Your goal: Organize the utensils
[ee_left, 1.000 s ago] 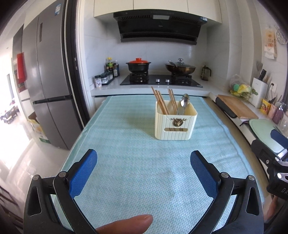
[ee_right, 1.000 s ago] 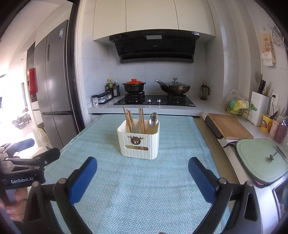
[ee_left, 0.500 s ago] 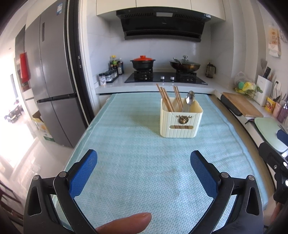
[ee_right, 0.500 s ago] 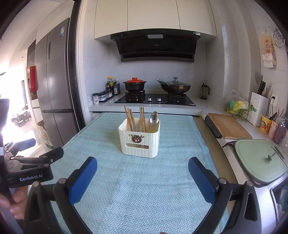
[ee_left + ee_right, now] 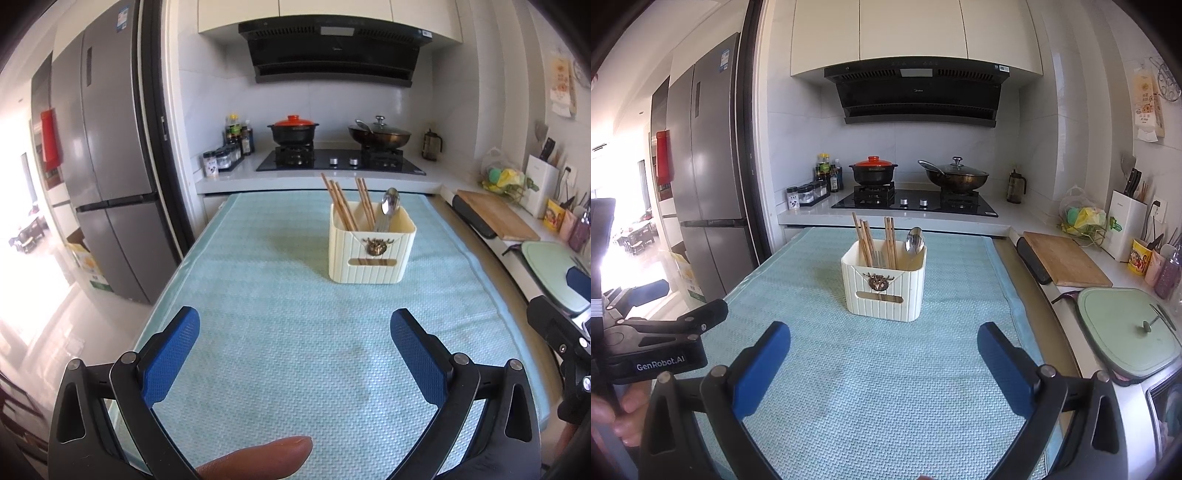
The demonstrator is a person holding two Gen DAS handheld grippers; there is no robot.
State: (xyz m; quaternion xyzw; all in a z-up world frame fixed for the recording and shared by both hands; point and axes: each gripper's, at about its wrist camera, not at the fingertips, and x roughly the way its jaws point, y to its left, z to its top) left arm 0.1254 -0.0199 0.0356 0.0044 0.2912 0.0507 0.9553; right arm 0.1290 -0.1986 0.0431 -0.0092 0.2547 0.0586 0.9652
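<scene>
A cream utensil holder [image 5: 371, 253] stands on the light blue mat [image 5: 280, 332], and it also shows in the right wrist view [image 5: 884, 288]. It holds wooden chopsticks [image 5: 341, 205] and a metal spoon [image 5: 389, 201]. My left gripper [image 5: 295, 328] is open and empty, well short of the holder. My right gripper [image 5: 884, 339] is open and empty, also short of the holder. In the right wrist view the left gripper's body [image 5: 661, 343] shows at the left edge.
A stove with a red-lidded pot [image 5: 293, 131] and a wok [image 5: 378, 134] lies behind the mat. A fridge [image 5: 107, 177] stands at the left. A wooden board [image 5: 1065, 260], a green lid [image 5: 1126, 328] and a knife block [image 5: 1126, 225] sit on the right counter.
Both grippers have pulled back and tilted up a little. The holder sits slightly lower and farther in both views. Both stay open.
</scene>
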